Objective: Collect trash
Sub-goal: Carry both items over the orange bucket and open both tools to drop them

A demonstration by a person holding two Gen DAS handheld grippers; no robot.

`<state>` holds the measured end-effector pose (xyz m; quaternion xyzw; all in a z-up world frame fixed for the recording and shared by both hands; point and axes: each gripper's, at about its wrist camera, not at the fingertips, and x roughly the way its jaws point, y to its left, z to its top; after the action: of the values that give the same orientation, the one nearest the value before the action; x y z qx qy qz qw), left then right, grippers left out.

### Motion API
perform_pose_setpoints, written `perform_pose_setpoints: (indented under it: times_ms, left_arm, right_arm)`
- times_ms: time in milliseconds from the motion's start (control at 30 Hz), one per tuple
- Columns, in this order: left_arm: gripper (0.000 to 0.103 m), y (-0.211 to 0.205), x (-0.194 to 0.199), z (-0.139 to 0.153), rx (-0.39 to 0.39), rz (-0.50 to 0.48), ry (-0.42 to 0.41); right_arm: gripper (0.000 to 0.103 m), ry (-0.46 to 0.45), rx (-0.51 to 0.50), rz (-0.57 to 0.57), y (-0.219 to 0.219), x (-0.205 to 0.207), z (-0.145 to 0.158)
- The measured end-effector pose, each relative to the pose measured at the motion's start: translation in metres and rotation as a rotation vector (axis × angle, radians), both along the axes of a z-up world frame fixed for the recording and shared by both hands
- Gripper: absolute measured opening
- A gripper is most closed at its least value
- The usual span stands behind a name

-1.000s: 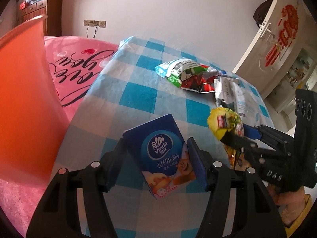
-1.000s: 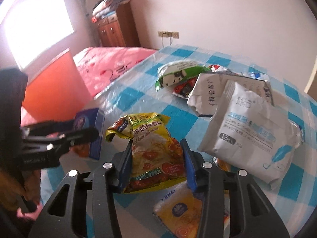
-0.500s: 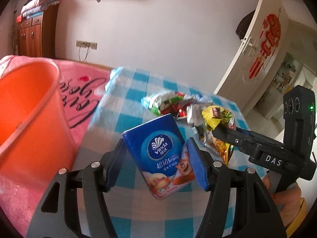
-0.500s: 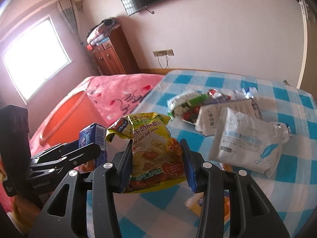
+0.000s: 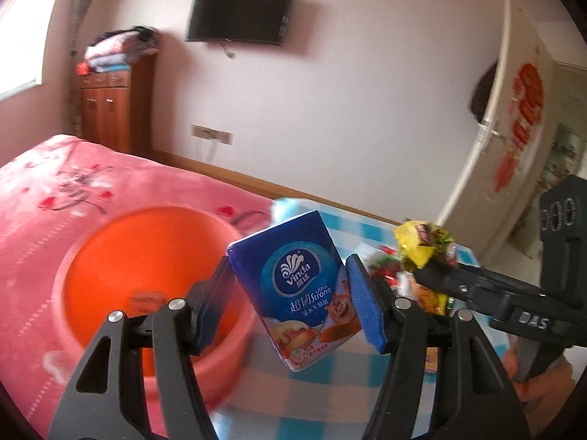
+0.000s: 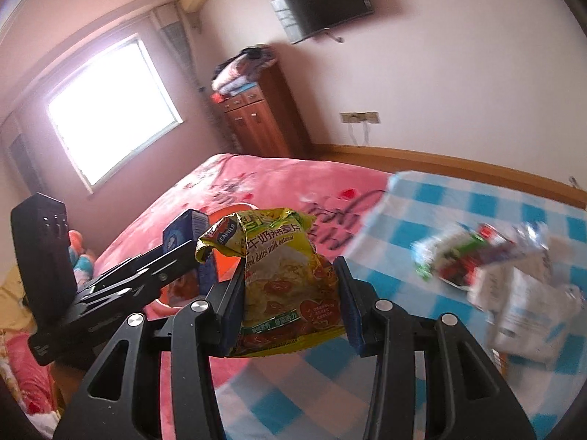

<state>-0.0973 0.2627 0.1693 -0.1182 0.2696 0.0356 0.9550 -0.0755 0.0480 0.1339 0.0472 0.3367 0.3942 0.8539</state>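
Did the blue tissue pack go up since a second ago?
Yes. The blue tissue pack rose off the checked cloth with the left gripper, now level with the orange bucket's rim.

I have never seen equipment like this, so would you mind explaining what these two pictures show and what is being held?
There is no robot here: a person carries a handheld two-finger gripper in each hand, and each gripper has a wide-angle camera looking out along its fingers. One picture comes from the left gripper, the other from the right gripper.

The left one is clamped on a blue tissue pack; the right one is clamped on a yellow oatmeal packet. Each gripper also shows at the edge of the other's picture.

To the left sits an orange basin on a pink bedspread. More wrappers lie on the blue checked cloth, blurred by motion.
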Motion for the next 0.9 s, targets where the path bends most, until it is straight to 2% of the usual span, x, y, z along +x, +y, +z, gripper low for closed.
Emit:
perform_pose_setpoints:
  times_ms: [167, 333, 533, 600, 667, 733, 833, 900]
  left_arm:
    - [0.063, 0.038, -0.001, -0.004, 0.055, 0.109, 0.02]
    - [0.063, 0.066, 0.002, -0.019, 0.064, 0.177, 0.056]
    - [0.064, 0.087, 0.009, -0.047, 0.045, 0.215, 0.111]
    - [0.065, 0.089, 0.012, -0.054, 0.048, 0.225, 0.133]
    - [0.069, 0.091, 0.014, -0.061, 0.05, 0.233, 0.152]
    - [0.076, 0.09, 0.013, -0.063, 0.068, 0.243, 0.148]
    - [0.085, 0.086, 0.014, -0.061, 0.119, 0.26, 0.148]
    - [0.085, 0.082, 0.013, -0.059, 0.138, 0.258, 0.146]
  right_arm:
    - [0.046, -0.003, 0.001, 0.071, 0.053, 0.004, 0.003]
    - [0.046, 0.013, -0.001, 0.119, 0.101, 0.01, 0.0]
    - [0.049, 0.019, -0.057, 0.125, 0.14, 0.016, -0.011]
    - [0.054, 0.023, -0.081, 0.114, 0.147, 0.021, -0.018]
    - [0.07, 0.037, -0.071, 0.114, 0.149, 0.023, -0.024]
    - [0.08, 0.038, -0.053, 0.097, 0.143, 0.025, -0.026]
    - [0.087, 0.02, -0.046, 0.062, 0.131, 0.026, -0.025]
    - [0.089, 0.001, -0.03, 0.029, 0.118, 0.025, -0.023]
